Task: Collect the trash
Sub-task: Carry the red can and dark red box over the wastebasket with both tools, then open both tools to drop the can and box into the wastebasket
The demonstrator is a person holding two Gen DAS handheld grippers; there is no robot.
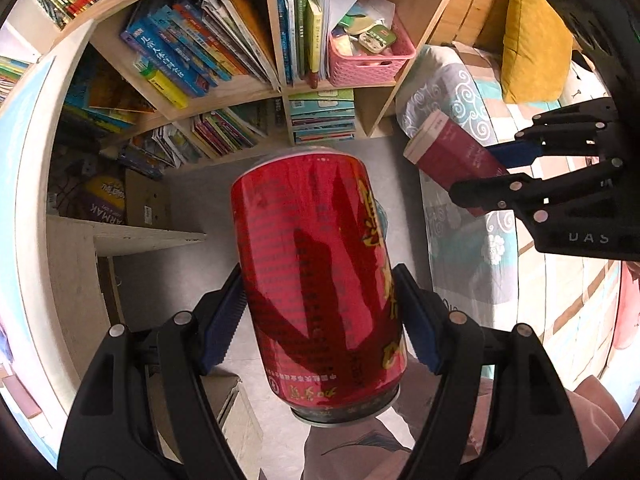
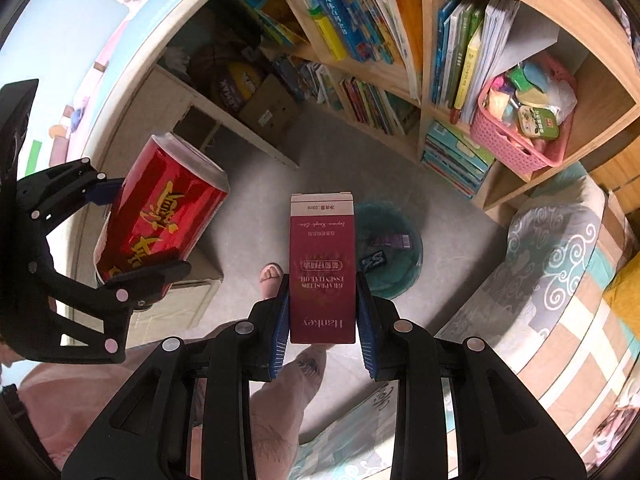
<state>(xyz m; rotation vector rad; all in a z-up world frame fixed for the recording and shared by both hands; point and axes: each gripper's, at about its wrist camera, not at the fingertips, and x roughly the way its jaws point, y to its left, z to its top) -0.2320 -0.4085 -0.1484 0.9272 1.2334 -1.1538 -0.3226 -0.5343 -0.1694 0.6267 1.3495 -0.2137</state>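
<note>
Red drink can [image 1: 320, 280] clamped in left hand-held gripper [image 1: 320, 320], tilted above grey floor [image 1: 160, 288]; could slip, held on curved wall only.

Maroon essential-oil carton [image 2: 322, 268] pinched in right hand-held gripper [image 2: 322, 320], over teal bin [image 2: 404, 276] holding wrappers. Might miss if released early.

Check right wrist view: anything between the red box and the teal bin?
Nothing. Only bare grey floor between the red box and the teal bin below it.
</note>
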